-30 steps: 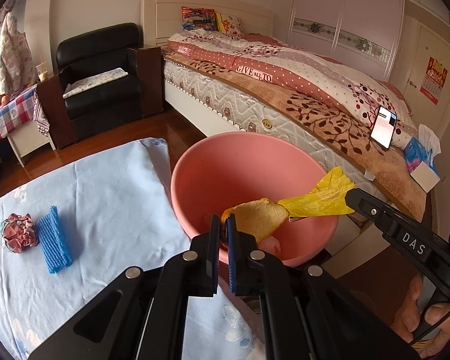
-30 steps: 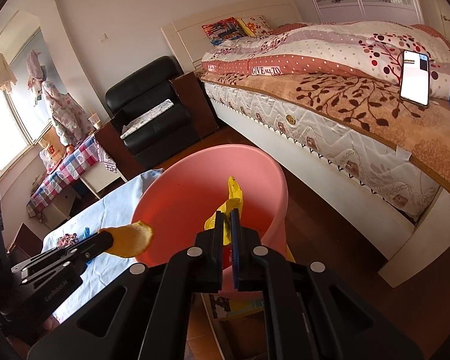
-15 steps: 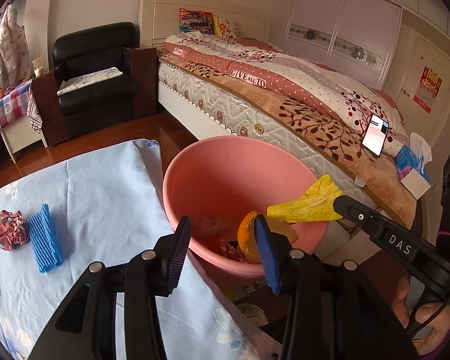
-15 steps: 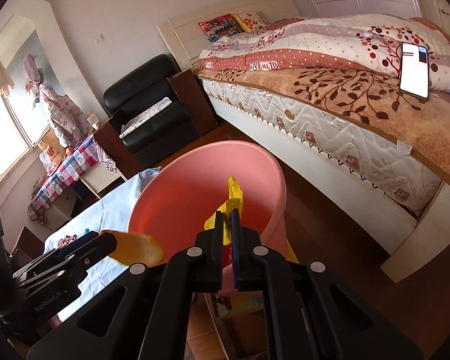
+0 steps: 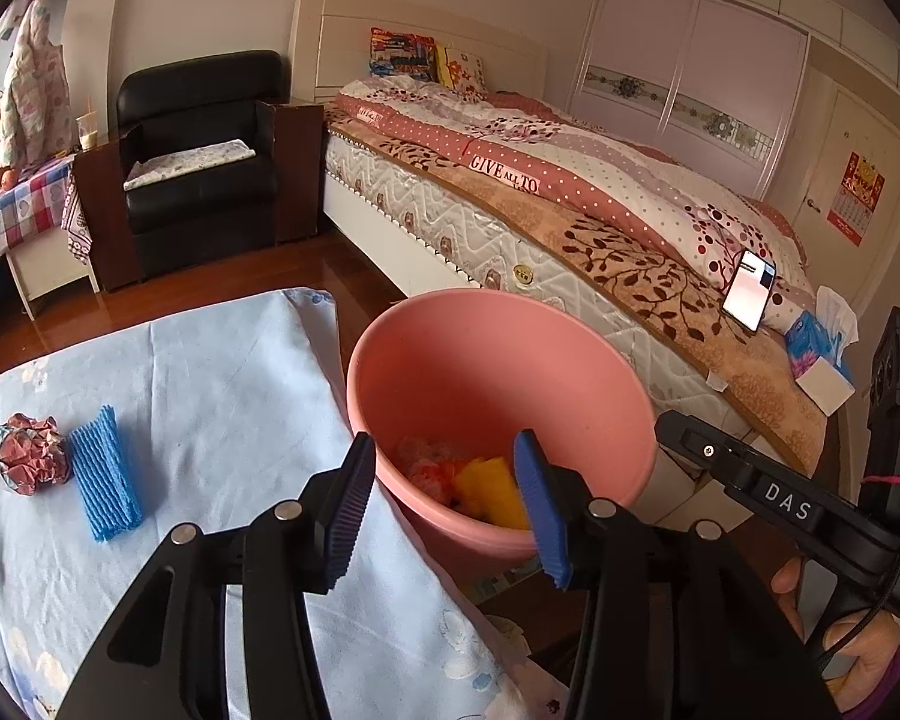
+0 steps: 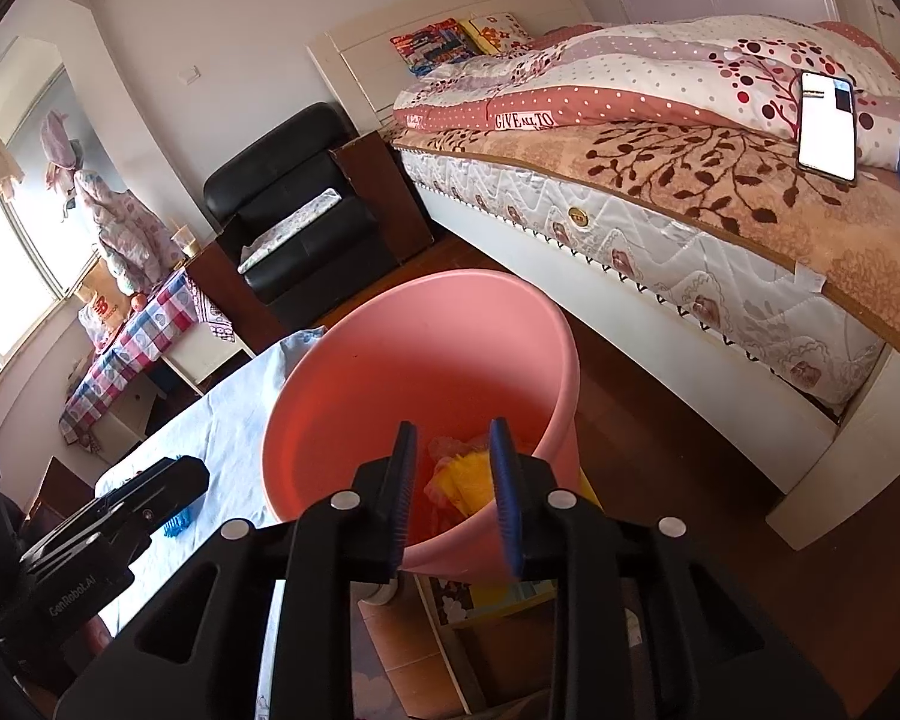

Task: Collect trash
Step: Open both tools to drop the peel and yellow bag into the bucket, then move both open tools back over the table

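Observation:
A pink bucket (image 5: 600, 372) (image 6: 546, 336) stands beside the blue-clothed table (image 5: 210, 360). Yellow and orange trash (image 5: 486, 486) (image 6: 465, 474) lies at its bottom. My left gripper (image 5: 444, 498) hangs over the bucket's near rim, its jaws opening wide with nothing between them. My right gripper (image 6: 453, 480) hovers over the bucket too, jaws opening, nothing held; it also shows at the right of the left wrist view (image 5: 678, 426). On the table lie a blue foam net sleeve (image 5: 105, 489) and a crumpled reddish paper ball (image 5: 30, 462).
A bed (image 5: 570, 204) with a patterned quilt runs behind the bucket, with a phone (image 5: 750, 291) and a tissue box (image 5: 822, 360) on it. A black armchair (image 5: 198, 156) and a checked side table (image 5: 12, 204) stand at the back left. Wooden floor (image 6: 660, 438) lies between bucket and bed.
Both grippers opened. The orange peel left the left jaws and the yellow bag left the right jaws; both now lie inside the pink bucket.

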`<state>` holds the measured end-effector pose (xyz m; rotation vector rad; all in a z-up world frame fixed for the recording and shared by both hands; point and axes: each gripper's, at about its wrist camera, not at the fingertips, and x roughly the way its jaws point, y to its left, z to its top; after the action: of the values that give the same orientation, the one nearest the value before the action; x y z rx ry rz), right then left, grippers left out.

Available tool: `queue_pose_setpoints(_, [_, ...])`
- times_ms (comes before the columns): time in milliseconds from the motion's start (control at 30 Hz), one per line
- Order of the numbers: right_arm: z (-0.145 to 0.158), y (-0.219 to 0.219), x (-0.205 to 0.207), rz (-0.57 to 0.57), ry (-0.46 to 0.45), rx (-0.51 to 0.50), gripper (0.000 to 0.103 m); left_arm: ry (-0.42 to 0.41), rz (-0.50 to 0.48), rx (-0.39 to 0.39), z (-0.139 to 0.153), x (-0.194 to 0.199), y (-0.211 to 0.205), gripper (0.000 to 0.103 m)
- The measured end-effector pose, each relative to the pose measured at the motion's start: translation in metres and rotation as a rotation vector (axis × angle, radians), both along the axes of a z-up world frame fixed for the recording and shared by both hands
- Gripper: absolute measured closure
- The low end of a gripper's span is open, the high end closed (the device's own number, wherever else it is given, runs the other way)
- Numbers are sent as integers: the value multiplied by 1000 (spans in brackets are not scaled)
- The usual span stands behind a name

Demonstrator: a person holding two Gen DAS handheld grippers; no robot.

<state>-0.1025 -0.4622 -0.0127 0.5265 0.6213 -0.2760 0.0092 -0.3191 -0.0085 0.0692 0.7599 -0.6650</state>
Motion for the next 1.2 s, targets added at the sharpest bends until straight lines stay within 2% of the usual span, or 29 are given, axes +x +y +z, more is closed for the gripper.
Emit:
queue_pose_setpoints(300, [5,11,1,25,-12,-17,77,-3,35,-2,2,-1,15,55])
queue_pose_setpoints(633, [11,51,12,130,-28,-17,77,-15,167,13,0,9,58,55])
queue_pose_setpoints(900, [15,96,31,234,-23,-35,77,-18,331,13,-3,30,124,55])
queue_pose_setpoints(1200, [17,165,76,413,-19,-25,78,4,594,27,-14,64,230,55])
